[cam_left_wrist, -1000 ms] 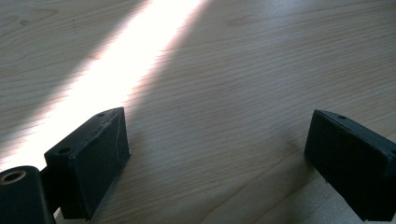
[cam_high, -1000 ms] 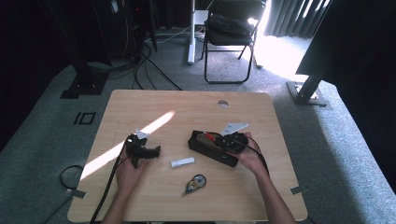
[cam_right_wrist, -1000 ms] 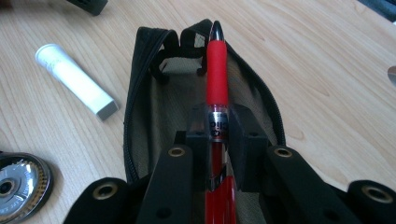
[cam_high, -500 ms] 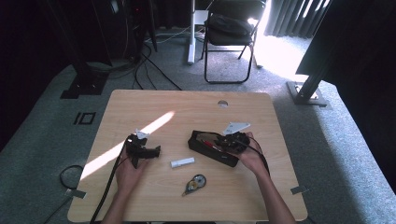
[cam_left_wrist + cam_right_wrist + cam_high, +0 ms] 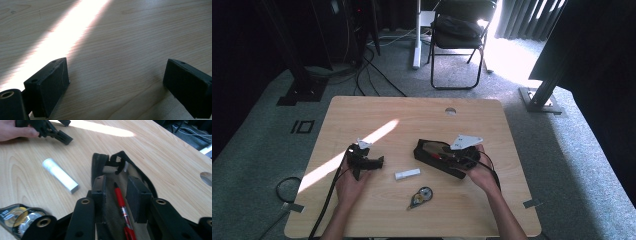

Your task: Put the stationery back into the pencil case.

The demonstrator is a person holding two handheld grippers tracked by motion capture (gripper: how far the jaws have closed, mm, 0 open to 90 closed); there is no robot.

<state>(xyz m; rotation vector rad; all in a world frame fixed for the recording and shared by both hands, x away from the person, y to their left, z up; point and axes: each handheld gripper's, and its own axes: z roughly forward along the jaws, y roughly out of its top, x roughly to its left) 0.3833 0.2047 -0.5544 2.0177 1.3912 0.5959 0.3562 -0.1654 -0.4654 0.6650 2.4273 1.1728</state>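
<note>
A black pencil case (image 5: 428, 149) lies open on the wooden table (image 5: 412, 120), right of centre. My right gripper (image 5: 448, 153) reaches into it from the right. In the right gripper view a red pen (image 5: 121, 205) lies inside the case (image 5: 100, 162), between the jaws of that gripper (image 5: 117, 192). The jaws have just been opening, and their pads stand clear of the pen on both sides. My left gripper (image 5: 371, 162) rests on the table at the left with its jaws wide apart (image 5: 117, 85) and bare wood between them.
A white tube (image 5: 407, 174) lies between the two hands, and it shows again (image 5: 60, 175) beside the case. A correction tape dispenser (image 5: 420, 197) sits nearer the front edge. A cable hole (image 5: 450, 111) marks the table's far side. A chair (image 5: 457, 30) stands beyond the table.
The right hand has shifted slightly over the pencil case. The left hand and its gripper have stayed where they were.
</note>
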